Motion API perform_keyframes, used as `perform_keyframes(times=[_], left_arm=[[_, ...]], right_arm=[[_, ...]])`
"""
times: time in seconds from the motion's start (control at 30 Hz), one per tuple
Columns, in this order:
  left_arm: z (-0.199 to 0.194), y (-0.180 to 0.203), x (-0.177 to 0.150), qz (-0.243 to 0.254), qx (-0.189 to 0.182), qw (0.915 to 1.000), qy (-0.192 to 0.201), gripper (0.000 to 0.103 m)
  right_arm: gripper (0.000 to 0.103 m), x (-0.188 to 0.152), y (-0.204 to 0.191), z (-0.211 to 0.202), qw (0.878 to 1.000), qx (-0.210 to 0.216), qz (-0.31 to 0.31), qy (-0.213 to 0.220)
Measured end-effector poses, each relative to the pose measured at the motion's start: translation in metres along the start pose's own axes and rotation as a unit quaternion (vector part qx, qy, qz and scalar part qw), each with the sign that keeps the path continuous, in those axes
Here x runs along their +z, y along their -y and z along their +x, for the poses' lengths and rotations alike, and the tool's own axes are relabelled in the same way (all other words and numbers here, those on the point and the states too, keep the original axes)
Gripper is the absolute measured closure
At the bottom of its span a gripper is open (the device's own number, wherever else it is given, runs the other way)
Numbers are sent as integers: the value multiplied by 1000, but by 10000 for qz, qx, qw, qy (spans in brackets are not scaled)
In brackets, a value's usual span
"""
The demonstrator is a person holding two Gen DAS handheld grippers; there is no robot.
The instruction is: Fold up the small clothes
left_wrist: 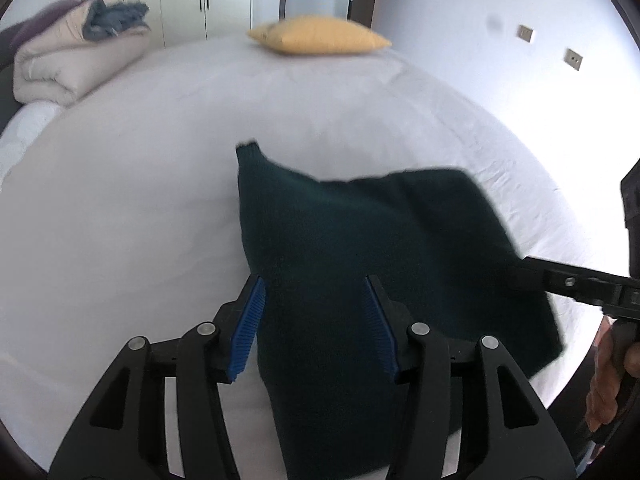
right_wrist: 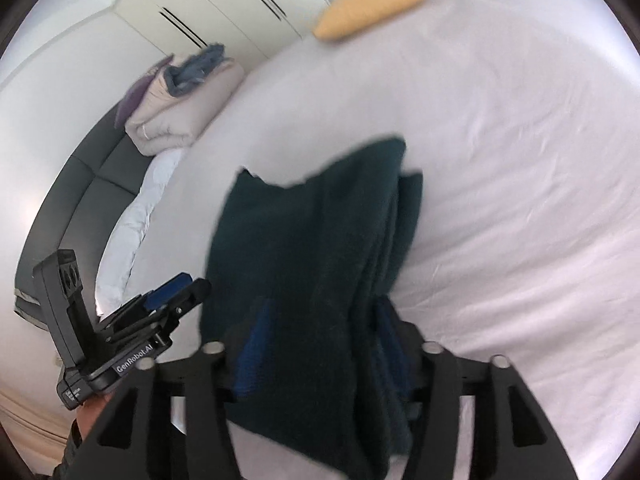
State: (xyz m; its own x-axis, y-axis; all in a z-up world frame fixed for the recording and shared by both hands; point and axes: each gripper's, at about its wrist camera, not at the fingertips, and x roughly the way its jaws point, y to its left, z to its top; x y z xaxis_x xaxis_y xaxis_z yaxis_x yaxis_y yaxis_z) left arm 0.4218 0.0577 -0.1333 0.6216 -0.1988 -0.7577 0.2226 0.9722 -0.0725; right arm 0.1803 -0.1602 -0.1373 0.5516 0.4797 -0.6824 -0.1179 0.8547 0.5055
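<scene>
Nearest the left wrist camera, the left gripper (left_wrist: 316, 320) stands with its blue pads spread, the dark green garment (left_wrist: 380, 264) lying between them but not pinched, so it reads as released. In the right wrist view the right gripper (right_wrist: 320, 344) is draped by the same garment (right_wrist: 304, 264); its blue pads show only dimly behind the knit and its jaws look parted, though whether they press the cloth cannot be told. The garment lies doubled over on the white bed sheet (left_wrist: 120, 200), layered edges stacked along one side. This looks like the end of a fold, with the cloth just laid down. The next move probably calls for drawing both grippers clear without dragging the layers. Farther off sit a folded duvet (left_wrist: 64, 68) and a yellow pillow (left_wrist: 320, 36).
</scene>
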Motion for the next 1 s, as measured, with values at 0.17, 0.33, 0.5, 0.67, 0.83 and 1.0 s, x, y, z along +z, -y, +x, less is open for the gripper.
perform_keyframes(times=[0.17, 0.33, 0.5, 0.67, 0.83, 1.0], left_arm=[[-72, 5, -3, -10, 248, 9971, 726, 30], [-145, 19, -13, 75, 1260, 9749, 1834, 0], [-186, 20, -18, -294, 1194, 9736, 1921, 0], [-181, 14, -16, -503, 1202, 9818, 1382, 0], [-168, 20, -27, -285, 1365, 9842, 1089, 0], [-138, 23, -30, -289, 1249, 9873, 935, 0]], right_arm=[[23, -4, -63, -42, 9929, -330, -863, 753], [0, -27, -100, -109, 9656, -547, -1391, 2129], [0, -36, -120, -146, 9463, -818, -1680, 2638], [0, -34, -121, -140, 9597, -963, -1417, 2226], [0, -36, -109, -129, 9665, -932, -1263, 2030], [0, -41, -98, -124, 9729, -944, -1075, 1818]])
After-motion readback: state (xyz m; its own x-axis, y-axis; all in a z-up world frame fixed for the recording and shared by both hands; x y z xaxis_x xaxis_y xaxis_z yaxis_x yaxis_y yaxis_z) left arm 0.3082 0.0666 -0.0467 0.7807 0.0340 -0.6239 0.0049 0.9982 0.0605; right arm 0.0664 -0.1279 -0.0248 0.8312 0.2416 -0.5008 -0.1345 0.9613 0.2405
